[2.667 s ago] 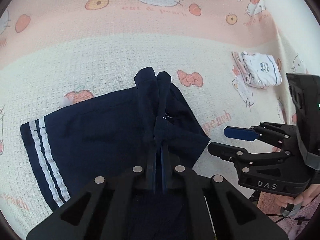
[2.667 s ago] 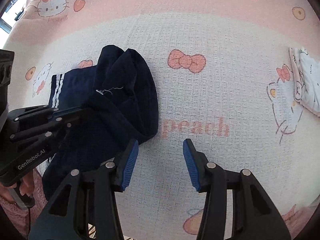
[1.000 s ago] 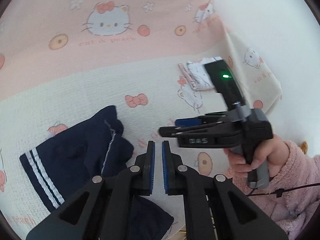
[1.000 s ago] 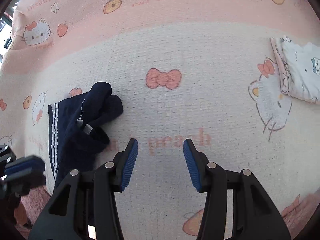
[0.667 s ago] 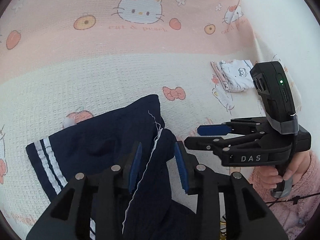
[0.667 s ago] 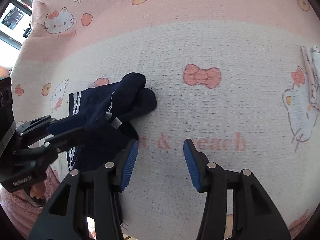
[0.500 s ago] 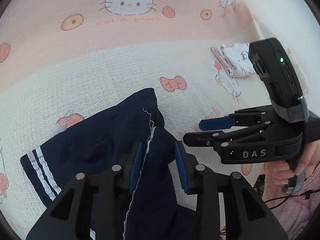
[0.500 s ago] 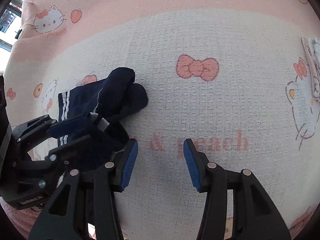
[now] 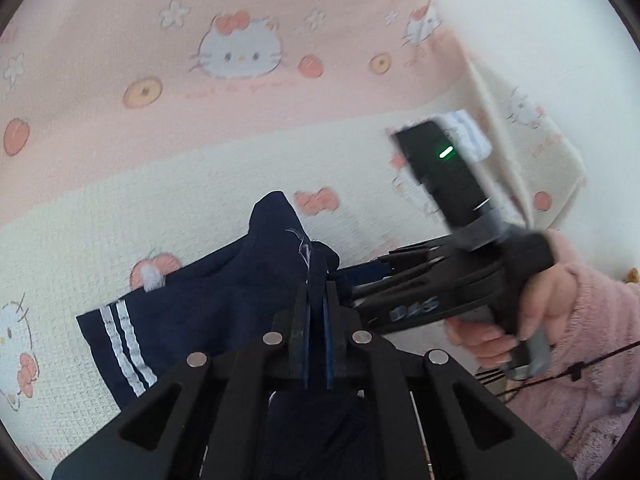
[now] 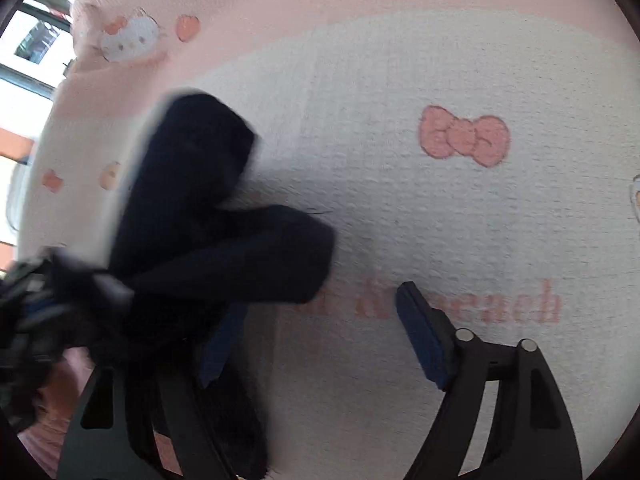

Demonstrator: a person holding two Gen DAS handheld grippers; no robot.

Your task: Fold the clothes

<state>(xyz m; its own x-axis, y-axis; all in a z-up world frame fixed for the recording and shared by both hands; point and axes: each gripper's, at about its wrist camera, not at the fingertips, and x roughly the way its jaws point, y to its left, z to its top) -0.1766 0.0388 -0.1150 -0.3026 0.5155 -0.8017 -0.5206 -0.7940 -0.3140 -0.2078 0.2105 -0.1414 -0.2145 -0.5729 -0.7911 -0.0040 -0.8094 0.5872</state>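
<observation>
Bed covered by a pink-and-cream cartoon-cat blanket (image 9: 200,168) with bows, peaches and lettering. Lying on it: navy garment (image 9: 208,300) with two white stripes near one edge, bunched and partly lifted at the near side. Small folded white item (image 9: 472,136) near the blanket's far right edge, mostly hidden.

Pink-and-cream cartoon-cat blanket with a window beyond

The waffle-weave cotton blanket (image 9: 120,184) has a pink upper band and a cream lower field, printed with white cat faces, peaches and the word "peach"; a pink bow print (image 10: 464,136) sits on the cream part; a white wall (image 9: 540,20) rises past its edge; a bright window (image 10: 24,64) shows at the left margin of the right wrist view.
</observation>
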